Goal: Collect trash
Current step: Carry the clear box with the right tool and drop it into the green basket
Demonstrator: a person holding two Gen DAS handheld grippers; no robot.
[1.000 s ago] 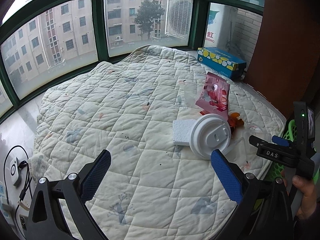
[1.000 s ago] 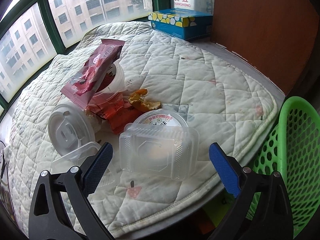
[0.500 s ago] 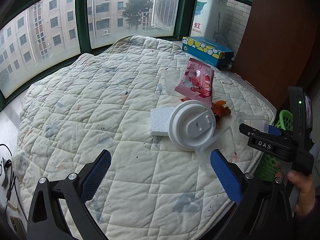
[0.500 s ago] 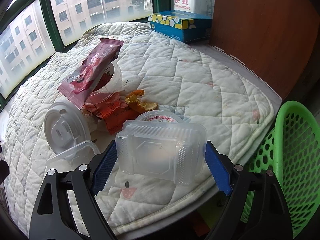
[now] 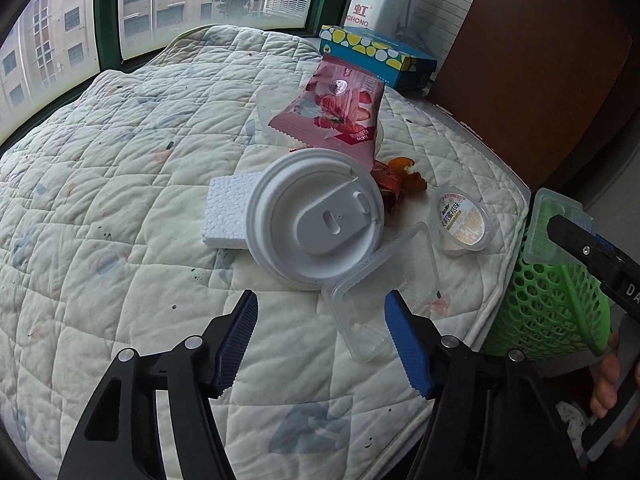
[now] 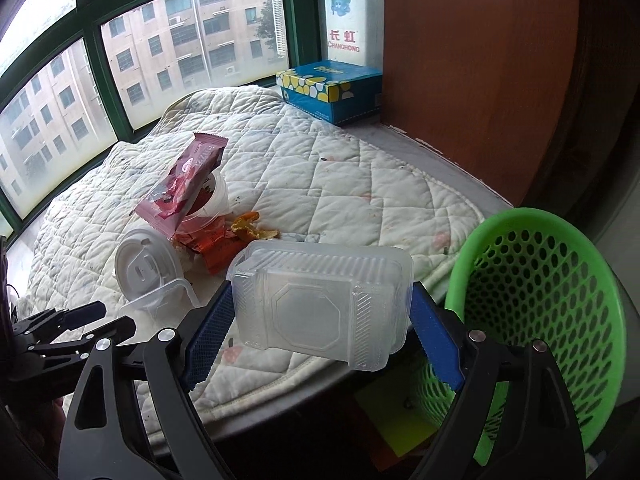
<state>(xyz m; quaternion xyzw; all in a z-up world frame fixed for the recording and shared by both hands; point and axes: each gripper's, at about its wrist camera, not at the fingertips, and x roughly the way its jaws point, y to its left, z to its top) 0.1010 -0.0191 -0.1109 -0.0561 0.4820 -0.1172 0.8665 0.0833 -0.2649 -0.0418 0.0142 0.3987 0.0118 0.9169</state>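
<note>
Between the right gripper's (image 6: 320,336) pads, a clear plastic clamshell box (image 6: 324,300) is clamped, empty, long axis crosswise, off the quilted mat's (image 6: 340,184) edge beside the green mesh basket (image 6: 536,300). Over the mat, the left gripper's (image 5: 320,344) jaws are closing on nothing, above a clear tray (image 5: 384,280) under a white cup lid (image 5: 316,220).

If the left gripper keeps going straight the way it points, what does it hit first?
Probably the clear plastic lid just ahead of the closing left gripper, with the white cup lid right behind; depth is unclear.
</note>
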